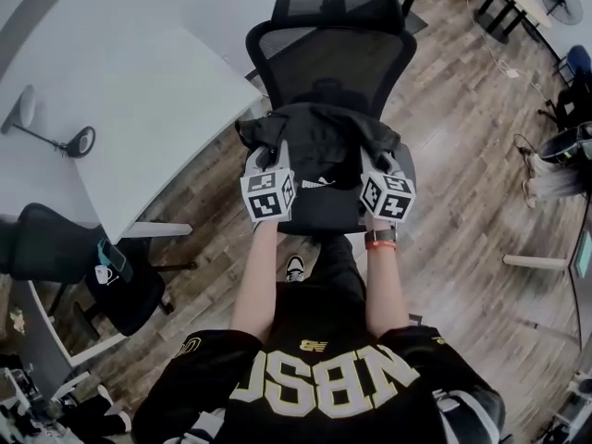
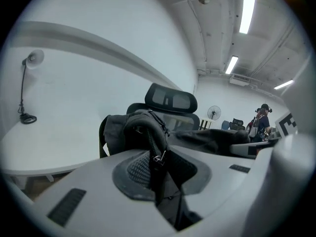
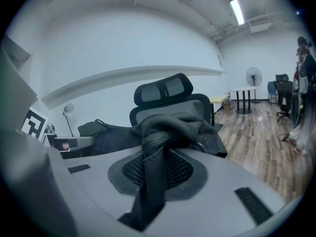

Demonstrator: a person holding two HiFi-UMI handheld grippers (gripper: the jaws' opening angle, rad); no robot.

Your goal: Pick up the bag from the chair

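Note:
A black bag (image 1: 319,151) hangs between my two grippers over the seat of a black mesh office chair (image 1: 333,54). My left gripper (image 1: 263,162) grips the bag's left end and my right gripper (image 1: 377,163) its right end. In the left gripper view the left gripper (image 2: 157,174) is shut on a fold of the bag (image 2: 133,132) beside a zipper pull. In the right gripper view the right gripper (image 3: 150,181) is shut on a padded strap of the bag (image 3: 173,125). The chair's headrest (image 3: 163,90) stands behind the bag.
A white table (image 1: 111,100) with a desk lamp (image 1: 46,128) stands left of the chair. A second dark chair (image 1: 55,243) sits at the lower left. Wooden floor (image 1: 472,183) spreads to the right, with a person (image 2: 261,120) and a fan (image 3: 253,78) far off.

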